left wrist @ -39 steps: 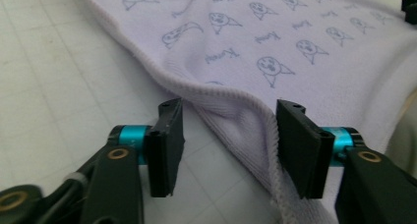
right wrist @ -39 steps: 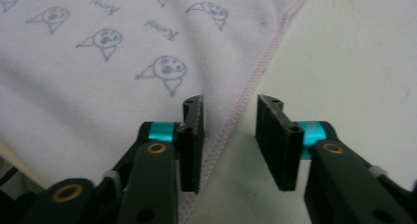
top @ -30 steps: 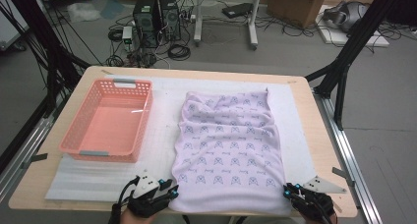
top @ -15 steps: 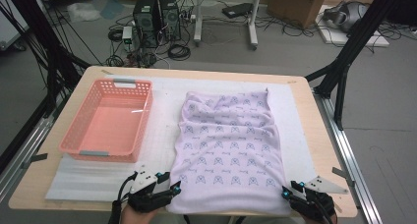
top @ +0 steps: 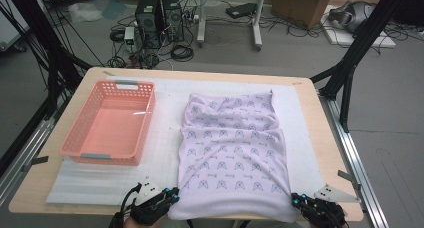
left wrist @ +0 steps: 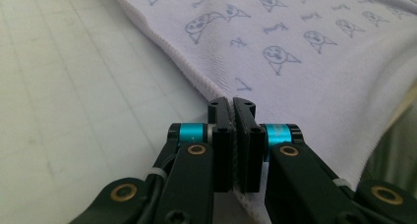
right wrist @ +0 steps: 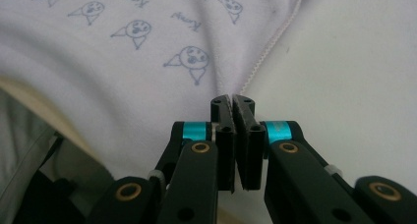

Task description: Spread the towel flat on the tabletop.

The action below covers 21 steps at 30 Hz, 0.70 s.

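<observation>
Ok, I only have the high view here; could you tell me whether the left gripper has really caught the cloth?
Observer: Yes. The left gripper has just closed, and its jaws are shut on the corner hem of the cloth.
Operator: Thank you. And the right one, please?
Observer: The right gripper has just closed too, and its jaws pinch the stitched hem at its own corner.
</observation>
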Available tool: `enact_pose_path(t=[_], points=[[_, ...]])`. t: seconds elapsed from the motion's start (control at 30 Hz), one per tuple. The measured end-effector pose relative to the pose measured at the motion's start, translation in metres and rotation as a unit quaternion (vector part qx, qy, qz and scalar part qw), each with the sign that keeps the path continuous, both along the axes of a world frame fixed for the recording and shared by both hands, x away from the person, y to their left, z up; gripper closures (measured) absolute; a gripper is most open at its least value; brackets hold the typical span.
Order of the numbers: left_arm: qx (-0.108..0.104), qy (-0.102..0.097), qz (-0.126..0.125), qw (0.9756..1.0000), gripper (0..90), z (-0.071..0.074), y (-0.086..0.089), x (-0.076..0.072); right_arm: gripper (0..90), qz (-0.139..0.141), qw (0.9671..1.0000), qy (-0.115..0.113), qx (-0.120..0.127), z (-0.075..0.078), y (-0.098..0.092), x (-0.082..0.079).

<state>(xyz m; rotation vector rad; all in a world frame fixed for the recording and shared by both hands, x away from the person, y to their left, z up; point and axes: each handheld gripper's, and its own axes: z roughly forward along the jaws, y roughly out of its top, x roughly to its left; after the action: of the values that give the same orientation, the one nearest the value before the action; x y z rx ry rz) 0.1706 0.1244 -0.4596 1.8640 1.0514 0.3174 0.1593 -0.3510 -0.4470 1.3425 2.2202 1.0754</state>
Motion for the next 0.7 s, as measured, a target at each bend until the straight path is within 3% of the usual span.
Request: enact_pose_path(t=[0.07, 0.27, 0.33, 0.37, 0.4, 0.57, 0.7], points=[[-0.011, 0.004, -0.001, 0.9999, 86.5, 0.003, 0.003, -0.005, 87.8, 0.005, 1.0, 0.001, -0.001, 0.001, -0.002, -0.006], [-0.017, 0.013, -0.015, 0.9997, 86.4, 0.005, 0.009, -0.023, 88.0, 0.016, 0.9999, 0.003, 0.002, 0.008, -0.006, -0.022], [-0.013, 0.006, -0.02, 0.9997, 81.6, 0.003, 0.008, -0.025, 82.7, 0.018, 0.9998, 0.005, 0.004, 0.008, -0.005, -0.026], [-0.012, 0.001, -0.02, 0.9997, 70.9, 0.002, 0.006, -0.024, 72.1, 0.013, 0.9999, 0.003, 0.004, 0.007, -0.005, -0.027], [-0.014, -0.004, -0.019, 0.9997, 61.7, 0.002, 0.006, -0.021, 67.2, 0.004, 1.0, 0.002, 0.005, 0.006, -0.004, -0.026], [-0.034, -0.033, -0.008, 0.9989, 51.9, 0.008, 0.003, -0.006, 59.5, -0.018, 0.9995, -0.018, 0.018, 0.009, -0.001, -0.018], [-0.027, -0.023, 0.0, 0.9994, 50.1, 0.005, -0.001, 0.012, 58.0, -0.022, 0.9996, -0.02, 0.001, 0.006, 0.006, -0.008]])
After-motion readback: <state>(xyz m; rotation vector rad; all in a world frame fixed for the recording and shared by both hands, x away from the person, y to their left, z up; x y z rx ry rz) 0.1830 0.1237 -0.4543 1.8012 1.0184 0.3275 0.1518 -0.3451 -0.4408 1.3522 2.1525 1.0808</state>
